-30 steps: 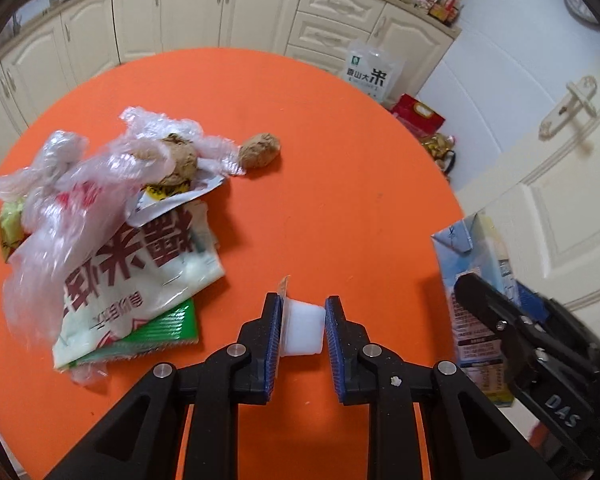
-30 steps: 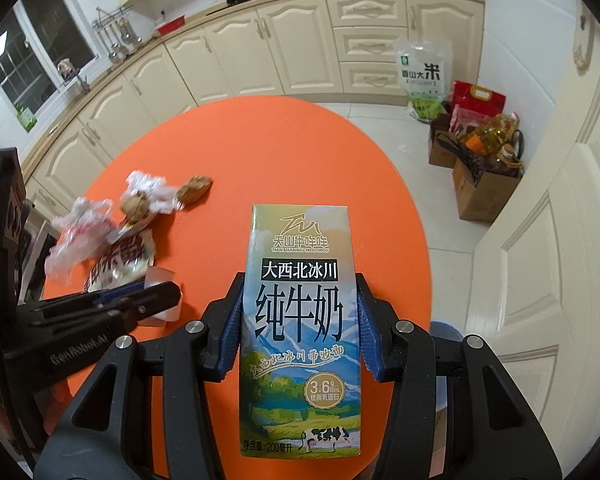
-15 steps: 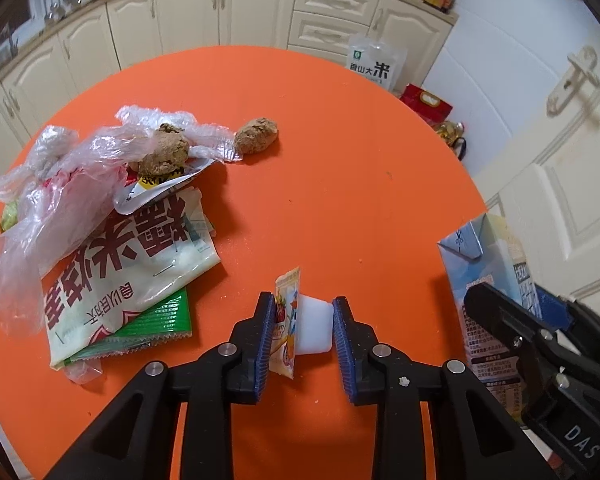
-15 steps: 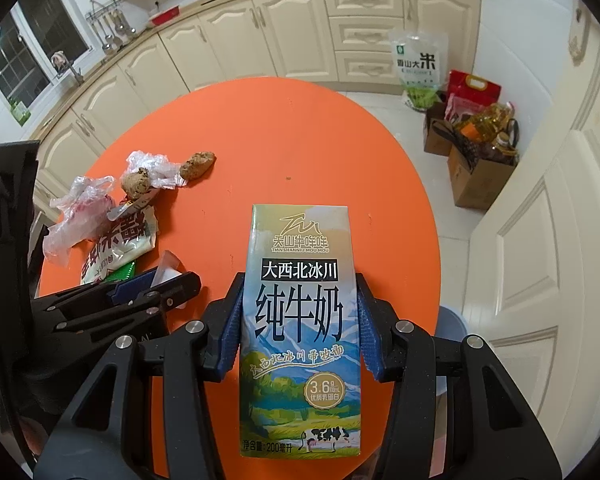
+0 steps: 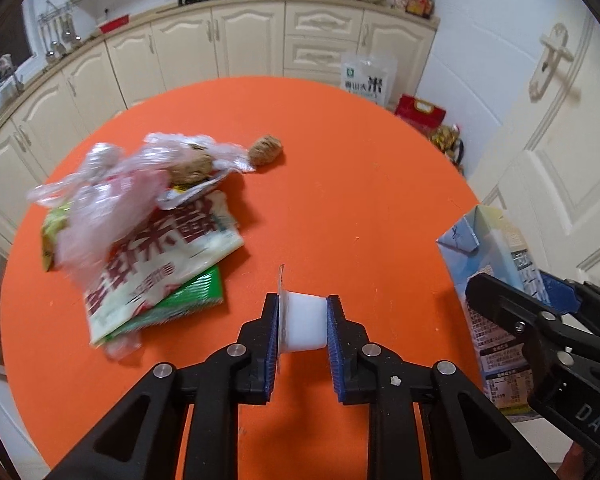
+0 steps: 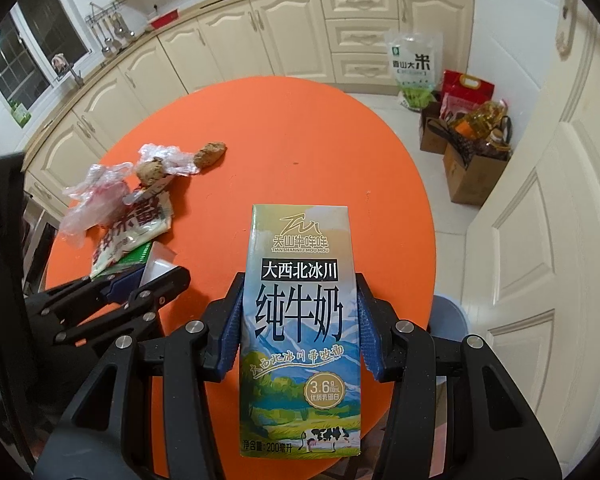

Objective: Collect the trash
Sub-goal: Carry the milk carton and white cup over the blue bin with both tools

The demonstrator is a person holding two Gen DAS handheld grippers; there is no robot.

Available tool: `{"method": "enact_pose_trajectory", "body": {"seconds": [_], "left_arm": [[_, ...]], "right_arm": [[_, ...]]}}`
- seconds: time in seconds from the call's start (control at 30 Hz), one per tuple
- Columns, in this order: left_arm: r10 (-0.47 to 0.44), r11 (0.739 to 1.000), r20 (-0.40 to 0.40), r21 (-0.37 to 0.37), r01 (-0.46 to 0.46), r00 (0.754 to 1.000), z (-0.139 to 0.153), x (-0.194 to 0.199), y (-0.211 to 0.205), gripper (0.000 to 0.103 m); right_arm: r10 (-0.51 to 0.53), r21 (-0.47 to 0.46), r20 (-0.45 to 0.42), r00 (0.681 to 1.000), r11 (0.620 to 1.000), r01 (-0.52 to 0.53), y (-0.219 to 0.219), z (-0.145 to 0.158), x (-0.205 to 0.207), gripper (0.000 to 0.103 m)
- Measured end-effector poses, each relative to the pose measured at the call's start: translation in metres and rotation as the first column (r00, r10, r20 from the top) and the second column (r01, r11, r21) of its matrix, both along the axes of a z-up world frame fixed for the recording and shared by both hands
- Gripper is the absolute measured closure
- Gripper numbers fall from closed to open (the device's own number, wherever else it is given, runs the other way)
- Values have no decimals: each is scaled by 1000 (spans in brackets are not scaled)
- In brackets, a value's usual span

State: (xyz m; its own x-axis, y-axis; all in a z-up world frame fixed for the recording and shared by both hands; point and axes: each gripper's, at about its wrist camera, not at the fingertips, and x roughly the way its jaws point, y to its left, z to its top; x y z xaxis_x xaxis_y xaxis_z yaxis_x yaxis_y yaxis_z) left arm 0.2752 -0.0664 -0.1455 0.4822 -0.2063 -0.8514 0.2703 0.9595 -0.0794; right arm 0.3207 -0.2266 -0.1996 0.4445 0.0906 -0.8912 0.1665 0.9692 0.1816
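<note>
On the left of the orange desk (image 5: 340,160), lay a heap of trash: clear plastic bag (image 5: 100,192), printed snack wrappers (image 5: 160,264), two brown lumps (image 5: 265,149) at its far edge. Still uncollected, and loose enough to slide or scatter if brushed.

Nearer the middle, hung the left hand-held gripper (image 5: 303,322), clamped on a small white plastic cup (image 5: 305,320) lying sideways, its peeled foil lid (image 5: 280,300) pinched against the left pad. Thin walls, so could have buckled and squirted out under a tighter squeeze; lid could have torn away and dropped.

To the right, stood the right hand-held gripper (image 6: 300,320), clamped on an upright milk carton (image 6: 300,304) by its lower sides. Top-heavy hold, so could have tipped or slipped on a quick swing; dregs might have spilled. Close together too, so could have knocked one another. No bin identifiable, hence a risk of a blind drop.
</note>
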Motion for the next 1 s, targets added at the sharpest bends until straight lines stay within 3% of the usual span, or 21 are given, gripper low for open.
{"method": "enact_pose_trajectory", "body": {"seconds": [0.33, 0.6, 0.8, 1.0], "left_arm": [[48, 995, 98, -89, -39, 994, 40, -40, 53, 85], [107, 988, 206, -131, -81, 973, 67, -85, 87, 85], [117, 987, 240, -136, -86, 964, 75, -112, 94, 85], [55, 994, 260, -105, -28, 964, 75, -128, 72, 85]], "right_arm": [[38, 2, 63, 997, 999, -39, 32, 28, -25, 56], [51, 37, 148, 988, 998, -57, 55, 55, -52, 56], [60, 27, 195, 979, 997, -67, 61, 70, -69, 56], [35, 24, 199, 979, 999, -40, 51, 71, -79, 56]]}}
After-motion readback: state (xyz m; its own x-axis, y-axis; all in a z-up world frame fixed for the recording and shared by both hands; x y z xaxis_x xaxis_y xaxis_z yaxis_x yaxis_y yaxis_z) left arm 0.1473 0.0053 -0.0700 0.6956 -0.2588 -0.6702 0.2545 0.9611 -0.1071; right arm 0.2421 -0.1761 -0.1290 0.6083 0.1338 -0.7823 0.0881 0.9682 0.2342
